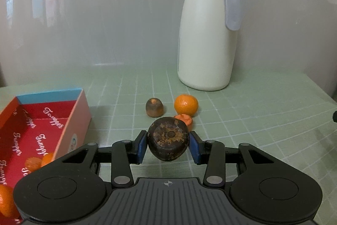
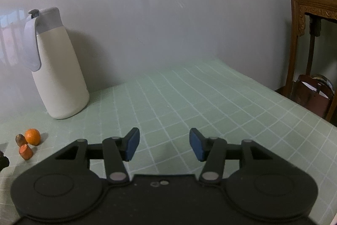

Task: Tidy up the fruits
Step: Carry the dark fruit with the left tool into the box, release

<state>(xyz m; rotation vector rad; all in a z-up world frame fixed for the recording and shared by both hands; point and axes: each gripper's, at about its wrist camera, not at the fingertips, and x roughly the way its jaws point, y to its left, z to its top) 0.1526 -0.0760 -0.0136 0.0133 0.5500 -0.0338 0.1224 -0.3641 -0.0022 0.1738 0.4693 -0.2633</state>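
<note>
At the far left of the left wrist view, a red printed box [image 1: 42, 130] with a blue end wall was seen lying open on the green gridded surface [image 1: 252, 119], with several orange fruits [image 1: 6, 204] resting in its near end. To the right of the box, the left tongs [image 1: 167, 146] were closed on a dark brown fruit [image 1: 167, 140], which was gripped between the two blue pads [image 1: 141, 148] and appeared to be lifted clear of the surface. Beyond it, three fruits remained loose: a small brown fruit [image 1: 154, 107], an orange piece [image 1: 184, 119] just behind the held fruit, and a whole mandarin [image 1: 186, 104]. Farther right and well back, a cream jug [image 1: 207, 35] with a grey lid stood by the wall. In the right wrist view, the right tongs [image 2: 164, 144] were held wide open and empty above bare surface, well apart from the loose fruits at that view's left edge. The transfer of the held fruit into the box was judged to be the step in hand. A slip was judged possible, since a rounded fruit was held at only two small contact areas; a crumbly skin could worsen it. A low leftward carry could also strike the box wall and knock the fruit free.
</note>
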